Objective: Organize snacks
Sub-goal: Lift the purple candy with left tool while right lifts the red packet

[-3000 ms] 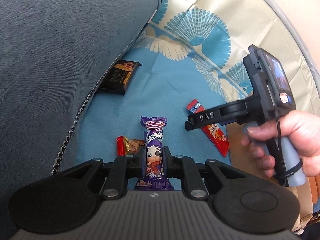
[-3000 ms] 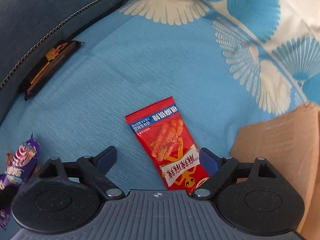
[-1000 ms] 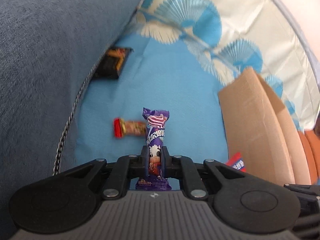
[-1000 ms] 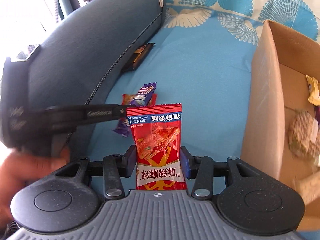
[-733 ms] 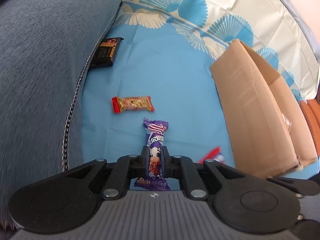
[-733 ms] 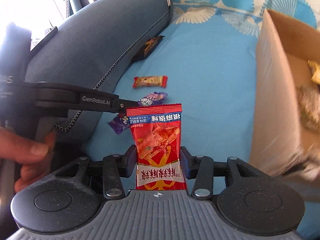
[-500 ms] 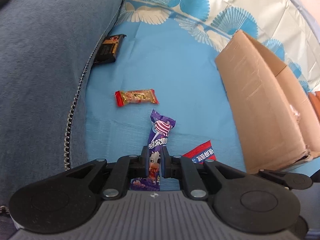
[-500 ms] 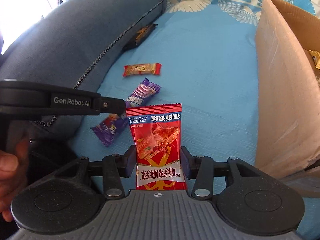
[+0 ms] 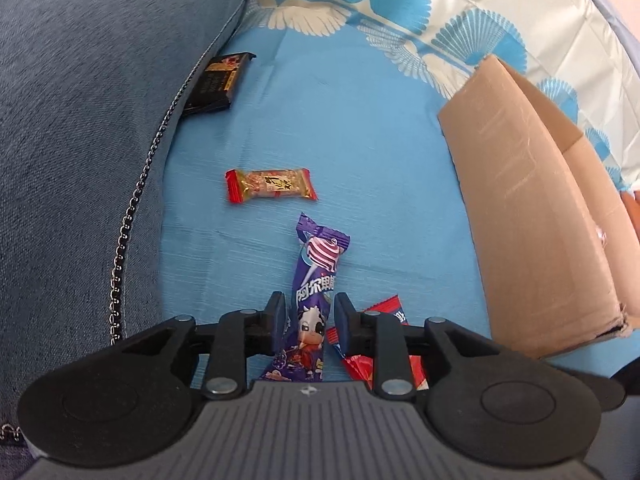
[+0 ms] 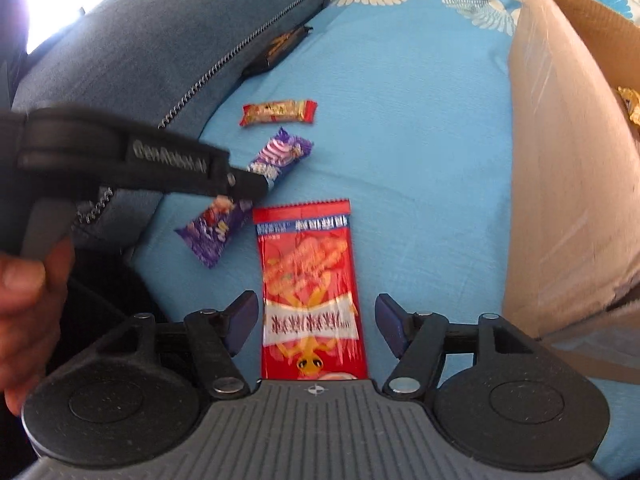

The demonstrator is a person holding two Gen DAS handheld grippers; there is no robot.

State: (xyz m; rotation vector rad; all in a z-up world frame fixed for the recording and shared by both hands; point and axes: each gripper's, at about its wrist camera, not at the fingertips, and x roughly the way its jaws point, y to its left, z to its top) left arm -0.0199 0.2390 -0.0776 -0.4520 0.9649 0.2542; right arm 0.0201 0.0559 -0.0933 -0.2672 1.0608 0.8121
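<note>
A purple lollipop packet (image 9: 314, 300) lies on the blue cloth between the fingers of my left gripper (image 9: 310, 316), whose jaws stand slightly apart from it. It also shows in the right wrist view (image 10: 248, 204), under the left gripper (image 10: 244, 184). A red snack packet (image 10: 310, 284) lies flat on the cloth between the wide-open fingers of my right gripper (image 10: 316, 320); its corner shows in the left wrist view (image 9: 384, 332). A small red-and-gold candy bar (image 9: 272, 186) lies further ahead.
An open cardboard box (image 9: 532, 216) stands on the right, with snacks inside it in the right wrist view (image 10: 568, 152). A black packet (image 9: 218, 82) lies against the grey-blue cushion (image 9: 88, 100) on the left. A patterned cloth (image 9: 400, 12) is at the back.
Both grippers came down to the cloth and opened. The red packet left my right gripper and lies flat. The purple packet is loose between my left fingers.
</note>
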